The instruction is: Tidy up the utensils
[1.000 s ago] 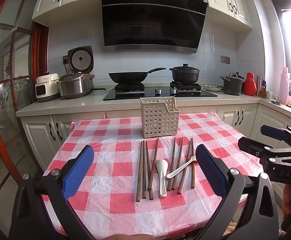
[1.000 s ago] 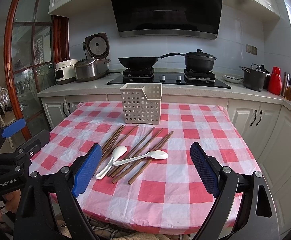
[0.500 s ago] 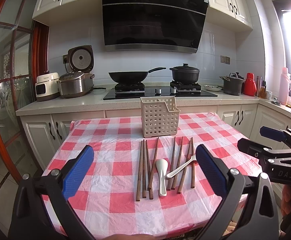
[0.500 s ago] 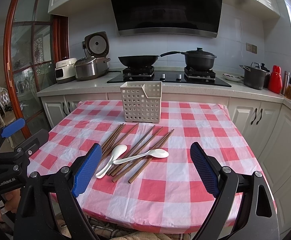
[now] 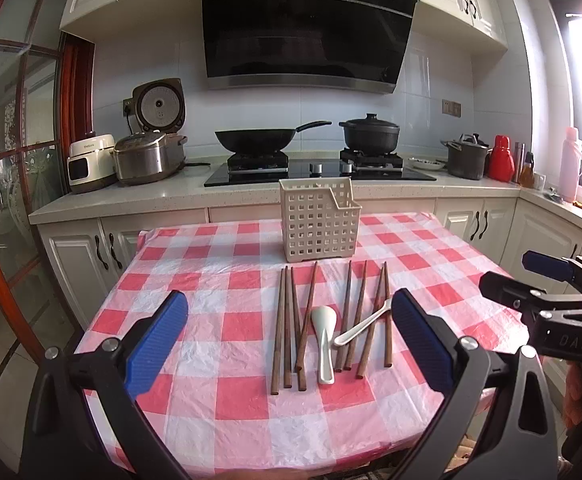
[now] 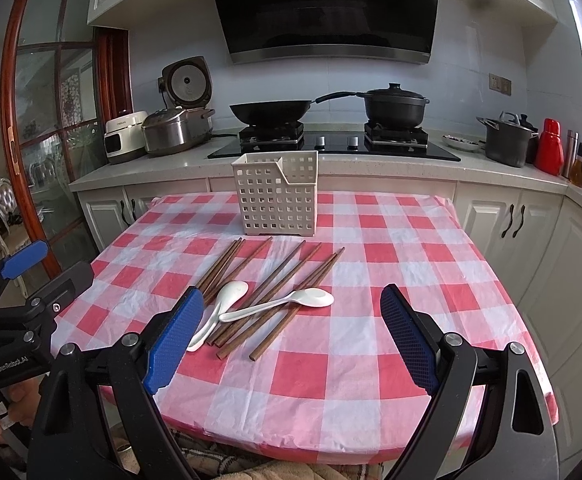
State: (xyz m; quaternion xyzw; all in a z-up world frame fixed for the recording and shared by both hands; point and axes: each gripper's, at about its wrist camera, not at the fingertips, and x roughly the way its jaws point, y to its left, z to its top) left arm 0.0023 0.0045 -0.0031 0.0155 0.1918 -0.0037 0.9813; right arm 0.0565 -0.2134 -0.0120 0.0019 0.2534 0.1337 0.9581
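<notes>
Several brown wooden chopsticks lie side by side on the red-and-white checked tablecloth. Two white spoons rest among them: one parallel to the sticks, the other lying across them. A white perforated basket stands upright behind them. My left gripper hovers open over the near table edge, nothing between its blue pads. My right gripper is open too, low and near the table's front, empty.
Behind the table runs a counter with a stove, a black wok, a black pot, rice cookers and a red flask. A glass door with a red frame stands on the left. White cabinets flank the right.
The right gripper has edged forward toward the utensils. The left gripper and all objects on the table stay as they were.
</notes>
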